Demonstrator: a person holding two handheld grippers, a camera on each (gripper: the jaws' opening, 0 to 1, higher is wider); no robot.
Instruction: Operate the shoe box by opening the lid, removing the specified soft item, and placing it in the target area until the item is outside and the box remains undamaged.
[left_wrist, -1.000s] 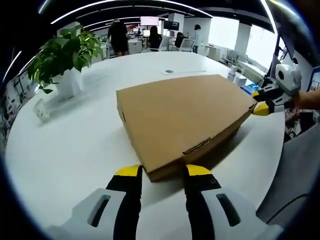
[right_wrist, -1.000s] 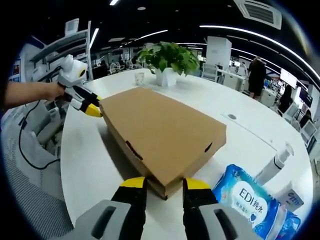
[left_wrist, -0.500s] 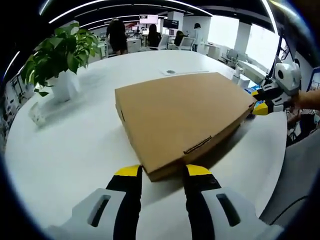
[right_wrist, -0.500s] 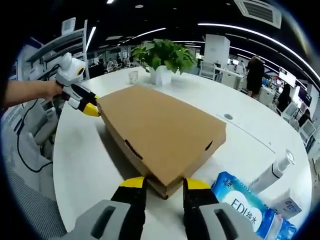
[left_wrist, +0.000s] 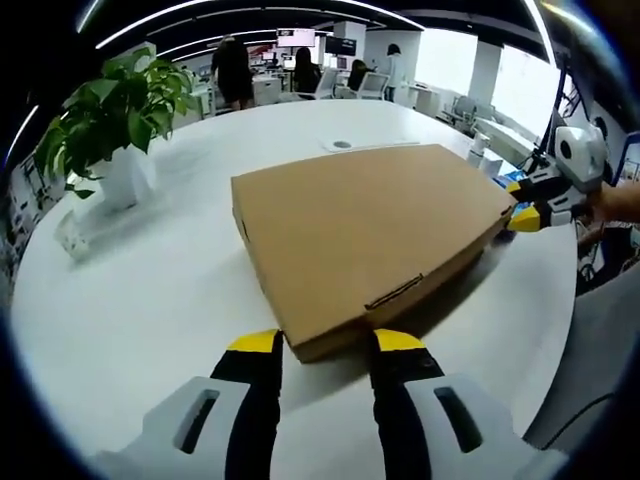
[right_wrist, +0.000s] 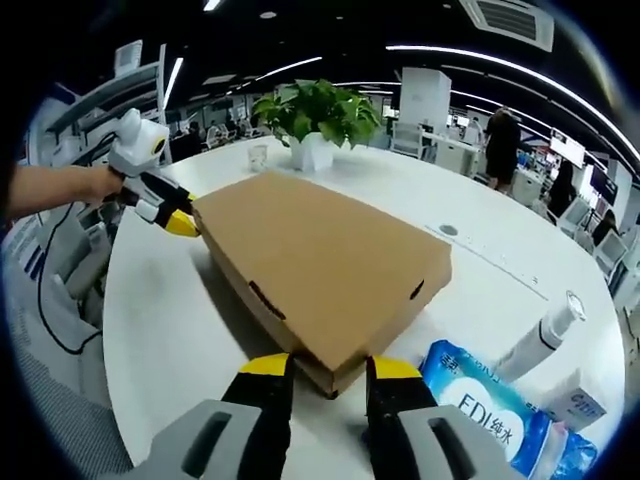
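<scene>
The shoe box (left_wrist: 365, 235) is sitting flat on the round white table (left_wrist: 150, 290), lid down and closed, so the opening step is the one in hand and nothing has come out yet. In the left gripper view the left gripper (left_wrist: 325, 345) is coming up at 6 o'clock with its jaws apart, straddling the box's near corner, the yellow tips just beside the cardboard on either side. In the right gripper view the right gripper (right_wrist: 328, 368) is doing the same at the opposite corner, jaws apart and flanking it at 6 o'clock. A slot tab is showing on the lid's front edge just right of the left gripper's corner. A potted plant (left_wrist: 110, 125) is standing at 10 o'clock in the left gripper view, and a blue wipes pack (right_wrist: 495, 415) is lying at 4 o'clock in the right gripper view. The next move probably calls for catching the lid's edge and lifting gently, so the cardboard is not creasing or tearing.
</scene>
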